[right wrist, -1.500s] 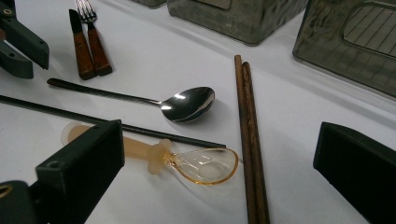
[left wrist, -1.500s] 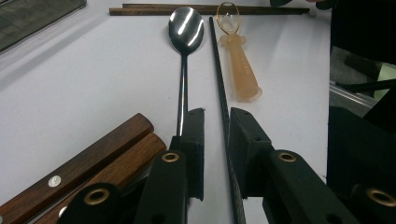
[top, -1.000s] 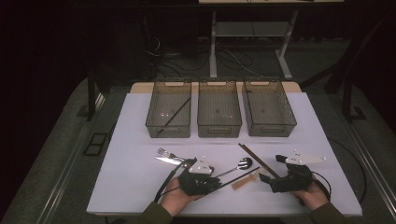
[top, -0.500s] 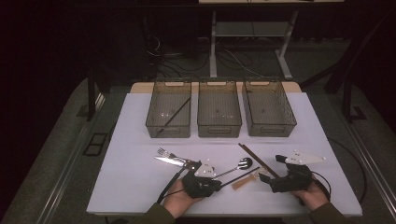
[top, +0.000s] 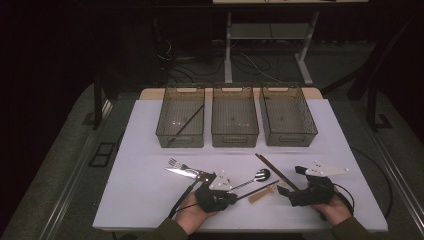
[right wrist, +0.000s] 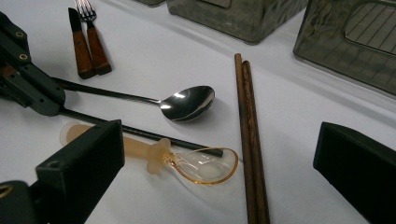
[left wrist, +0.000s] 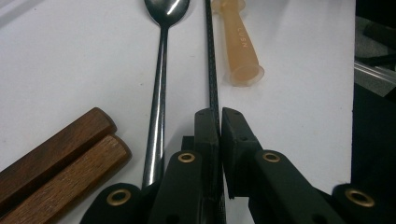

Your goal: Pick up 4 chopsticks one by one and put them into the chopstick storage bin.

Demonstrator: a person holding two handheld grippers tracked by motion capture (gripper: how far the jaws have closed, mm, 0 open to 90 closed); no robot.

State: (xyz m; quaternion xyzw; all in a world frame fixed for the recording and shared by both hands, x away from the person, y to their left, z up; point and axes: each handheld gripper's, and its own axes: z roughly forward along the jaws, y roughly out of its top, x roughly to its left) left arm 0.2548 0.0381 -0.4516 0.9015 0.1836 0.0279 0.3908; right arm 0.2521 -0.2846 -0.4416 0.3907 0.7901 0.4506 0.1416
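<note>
Black chopstick [left wrist: 212, 70]: thin, dark, lying flat on the white table [top: 150, 200], running away from me between the metal spoon [left wrist: 161, 84] and the amber plastic spoon [left wrist: 240, 46]. In the right gripper view its far tip lies across the amber spoon's bowl [right wrist: 205, 165], so the two touch there.

My left gripper [left wrist: 219, 114] has just been closing, and the jaws now pinch the near end of the stick, pads tight on it with next to no gap. Hold looks centred on the stick, close to its end.

My right gripper [right wrist: 219, 154] hangs with jaws wide apart and nothing between them, over the amber spoon and beside the pair of brown chopsticks [right wrist: 250, 140].

How I judge the lift should go: straight up first, keeping the stick level, so the far tip clears the amber spoon's bowl without dragging it. A long stick gripped at one end will want to droop or swivel, so move slowly and keep the pinch firm. The metal spoon's handle lies just beside my left jaw; avoid sweeping sideways into it. One black stick already lies in the left bin [top: 180, 117], likely the place for this one.

The wooden-handled knife and fork [right wrist: 86, 44] are out of the way.
</note>
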